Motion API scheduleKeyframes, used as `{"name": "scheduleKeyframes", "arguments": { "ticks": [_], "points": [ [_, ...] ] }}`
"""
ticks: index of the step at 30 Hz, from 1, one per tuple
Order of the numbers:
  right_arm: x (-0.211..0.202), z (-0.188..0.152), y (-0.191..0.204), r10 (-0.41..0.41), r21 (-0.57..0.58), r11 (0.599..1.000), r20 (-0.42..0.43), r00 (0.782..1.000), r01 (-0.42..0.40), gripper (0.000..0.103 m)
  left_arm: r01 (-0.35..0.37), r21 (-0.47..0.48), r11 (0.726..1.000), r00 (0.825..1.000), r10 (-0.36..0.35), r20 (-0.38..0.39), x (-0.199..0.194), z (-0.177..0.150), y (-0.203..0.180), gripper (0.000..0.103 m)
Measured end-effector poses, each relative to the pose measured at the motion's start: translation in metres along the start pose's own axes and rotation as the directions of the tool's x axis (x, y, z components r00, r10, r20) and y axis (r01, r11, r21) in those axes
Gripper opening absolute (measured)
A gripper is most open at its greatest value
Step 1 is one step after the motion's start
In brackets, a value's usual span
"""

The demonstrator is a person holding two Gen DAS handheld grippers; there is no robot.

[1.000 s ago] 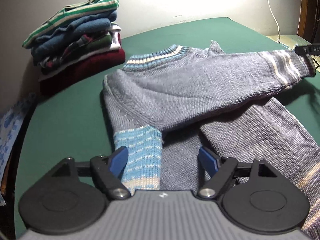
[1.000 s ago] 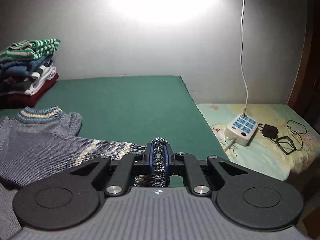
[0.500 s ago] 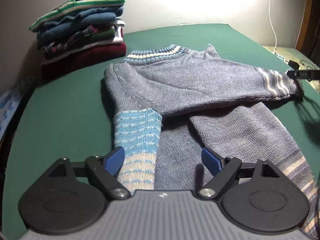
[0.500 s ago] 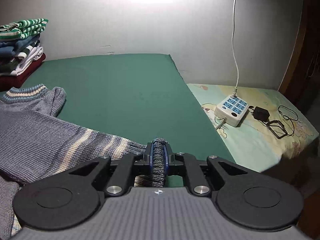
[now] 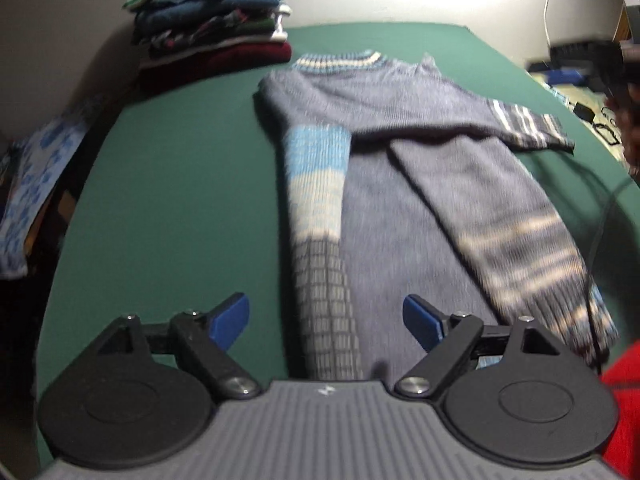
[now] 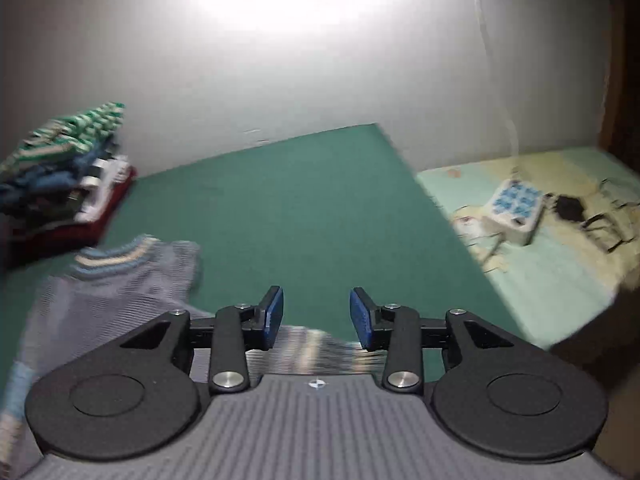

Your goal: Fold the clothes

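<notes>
A grey knit sweater (image 5: 400, 184) with blue and cream stripes lies flat on the green table (image 5: 180, 184). One sleeve lies folded across the chest, its striped cuff (image 5: 532, 128) at the right. The other sleeve, with a light blue band (image 5: 316, 168), runs down the left side. My left gripper (image 5: 326, 322) is open and empty, above the sweater's near hem. My right gripper (image 6: 316, 318) is open and empty just above the striped cuff (image 6: 316, 350). The sweater's collar (image 6: 112, 256) shows at its left.
A stack of folded clothes (image 5: 216, 12) stands at the table's far left corner by the wall, also in the right wrist view (image 6: 60, 184). Right of the table, a patterned sheet (image 6: 560, 264) holds a white power strip (image 6: 514, 210) and cables. A blue-patterned cloth (image 5: 36, 184) hangs left.
My right gripper has opened and let go of the striped cuff, which now lies on the table. My left gripper has drawn back toward the sweater's hem, still open.
</notes>
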State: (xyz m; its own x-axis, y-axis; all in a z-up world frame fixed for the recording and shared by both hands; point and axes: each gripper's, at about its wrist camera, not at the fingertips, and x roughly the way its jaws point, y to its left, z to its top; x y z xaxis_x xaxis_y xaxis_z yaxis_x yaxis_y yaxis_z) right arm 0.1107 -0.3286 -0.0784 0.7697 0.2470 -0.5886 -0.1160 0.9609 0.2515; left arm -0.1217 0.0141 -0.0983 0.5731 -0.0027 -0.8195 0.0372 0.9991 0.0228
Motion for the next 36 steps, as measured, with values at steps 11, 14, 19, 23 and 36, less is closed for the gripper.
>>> {"name": "scheduleKeyframes", "arguments": {
  "ticks": [11,14,19,23,36],
  "points": [
    [0.026,-0.055,0.136,0.387,-0.129,0.877,-0.381,0.840,-0.462,0.041,-0.043,-0.177,0.983,0.991,0.020,-0.129,-0.018,-0.059,-0.012,0.071],
    [0.024,-0.074,0.155,0.373,-0.223,0.843,-0.415,0.830,-0.490,0.042,-0.051,-0.222,0.974,0.993,0.025,-0.117,-0.019,-0.064,-0.015,0.068],
    [0.025,-0.098,0.163,0.396,-0.265,0.788,-0.472,0.788,-0.555,0.046,-0.054,-0.220,0.974,0.995,0.033,-0.099,-0.018,-0.065,-0.022,0.064],
    [0.020,-0.107,0.157,0.451,-0.224,0.787,-0.427,0.784,-0.575,0.065,-0.062,-0.182,0.981,0.995,0.047,-0.086,-0.015,-0.068,-0.022,0.080],
    [0.019,-0.105,0.155,0.430,-0.052,0.875,-0.376,0.821,-0.482,0.063,0.057,-0.043,0.997,0.998,-0.059,-0.027,-0.017,-0.066,-0.002,0.059]
  ]
}}
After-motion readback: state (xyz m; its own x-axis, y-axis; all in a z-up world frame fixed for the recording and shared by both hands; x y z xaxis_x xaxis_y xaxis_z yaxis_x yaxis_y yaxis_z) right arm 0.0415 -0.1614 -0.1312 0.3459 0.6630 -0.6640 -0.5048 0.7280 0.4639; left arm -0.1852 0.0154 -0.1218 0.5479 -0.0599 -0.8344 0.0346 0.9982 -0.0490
